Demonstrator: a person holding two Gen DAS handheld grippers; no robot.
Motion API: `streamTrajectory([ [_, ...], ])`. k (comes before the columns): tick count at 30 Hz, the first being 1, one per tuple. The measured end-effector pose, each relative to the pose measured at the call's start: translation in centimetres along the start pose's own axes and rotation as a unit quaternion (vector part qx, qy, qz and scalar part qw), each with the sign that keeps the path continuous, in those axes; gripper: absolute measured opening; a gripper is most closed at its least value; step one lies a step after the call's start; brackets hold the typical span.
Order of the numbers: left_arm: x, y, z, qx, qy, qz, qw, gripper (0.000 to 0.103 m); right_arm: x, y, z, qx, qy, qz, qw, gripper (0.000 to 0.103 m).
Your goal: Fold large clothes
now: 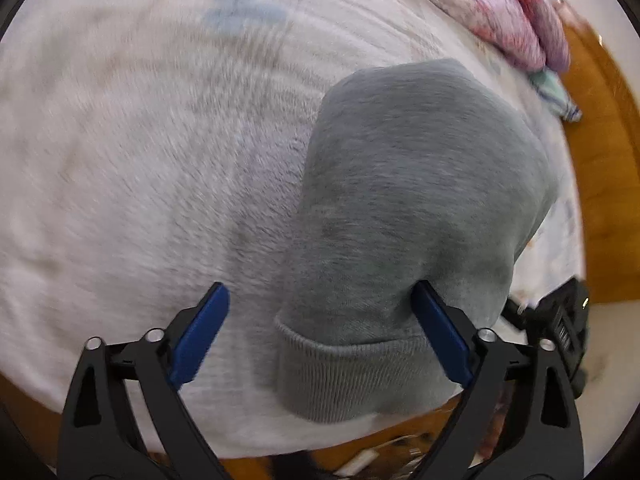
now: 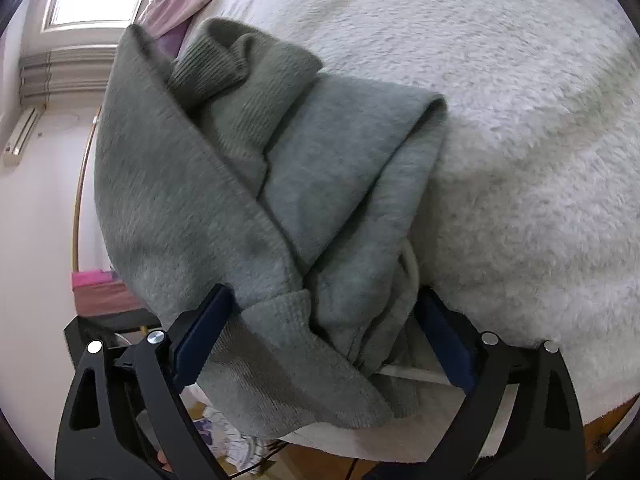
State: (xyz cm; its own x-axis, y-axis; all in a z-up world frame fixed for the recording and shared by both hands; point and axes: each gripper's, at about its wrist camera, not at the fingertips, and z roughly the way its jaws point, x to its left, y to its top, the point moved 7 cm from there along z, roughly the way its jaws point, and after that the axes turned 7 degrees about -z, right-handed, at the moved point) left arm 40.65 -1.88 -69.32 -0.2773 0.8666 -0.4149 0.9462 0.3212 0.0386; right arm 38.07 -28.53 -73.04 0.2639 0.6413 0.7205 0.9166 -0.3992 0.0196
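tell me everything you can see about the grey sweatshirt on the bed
The grey sweatshirt is soft, fleecy knit with ribbed bands at its hem and cuff. It lies folded into a compact bundle of several layers on the white fuzzy blanket, near the bed's edge, its ribbed end overhanging slightly. The right wrist view shows stacked folds and a pale drawstring. Both the left hand-held gripper and the right hand-held gripper are open, fingers straddling the ribbed end.

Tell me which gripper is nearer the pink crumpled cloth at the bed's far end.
Cannot rank them. The left gripper sits open over the grey fleece sweatshirt, pink crumpled cloth far beyond. The right gripper straddles the sweatshirt's bunched end, cloth likewise distant.
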Motion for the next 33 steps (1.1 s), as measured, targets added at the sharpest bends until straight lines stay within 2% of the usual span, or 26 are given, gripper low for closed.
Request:
streamTrajectory([
  [4,0.4,-0.7,0.5,0.028,-0.051,-0.042,0.9974,0.096,0.8,-0.6,0.4,-0.001,0.02,0.02,1.0,0.091],
  [8,0.3,-1.2,2.2,0.045,-0.091,-0.05,0.9936,0.097,0.9,-1.6,1.2,-0.028,0.007,0.036,0.999,0.091],
  [11,0.1,-0.6,3.1,0.057,-0.087,-0.05,0.9933,0.098,1.4,-2.6,1.4,-0.036,0.018,0.056,0.998,0.087],
  [12,-0.2,-0.5,3.0,0.059,-0.081,-0.039,0.9942,0.093,1.4,-3.0,1.4,-0.032,0.034,0.068,0.997,0.078],
  [13,-0.5,-0.4,2.7,0.061,-0.083,-0.03,0.9942,0.084,1.5,-3.3,1.5,-0.031,0.051,0.088,0.994,0.068],
  [14,-1.1,-0.3,2.4,0.064,-0.083,-0.016,0.9943,0.076,1.2,-3.6,1.3,-0.032,0.062,0.101,0.992,0.063],
  [15,-1.4,-0.3,2.3,0.067,-0.072,-0.007,0.9952,0.073,1.3,-4.0,1.3,-0.032,0.075,0.116,0.99,0.054],
  [16,-1.7,-0.2,2.2,0.07,-0.064,-0.001,0.9955,0.072,1.5,-4.2,1.2,-0.037,0.076,0.119,0.989,0.044],
  [18,-2.1,0.2,1.9,0.072,-0.051,0.011,0.996,0.062,2.2,-4.3,0.6,-0.041,0.061,0.105,0.992,0.036],
  [21,-4.2,1.6,-0.5,0.049,-0.032,0.055,0.9967,0.051,4.7,-3.9,-1.1,-0.051,0.031,0.055,0.997,0.028],
  [25,-8.3,3.8,-3.8,0.001,-0.024,0.094,0.9953,0.047,9.2,-1.5,-4.4,-0.065,-0.001,-0.034,0.997,0.023],
  [28,-12.9,5.7,-6.2,-0.05,-0.012,0.129,0.9903,0.045,11.5,1.2,-7.1,-0.074,0.0,-0.077,0.994,0.022],
  [33,-21.2,8.5,-7.5,-0.098,-0.043,0.138,0.9846,0.044,13.1,7.7,-12.6,-0.1,-0.001,-0.136,0.986,0.022],
])
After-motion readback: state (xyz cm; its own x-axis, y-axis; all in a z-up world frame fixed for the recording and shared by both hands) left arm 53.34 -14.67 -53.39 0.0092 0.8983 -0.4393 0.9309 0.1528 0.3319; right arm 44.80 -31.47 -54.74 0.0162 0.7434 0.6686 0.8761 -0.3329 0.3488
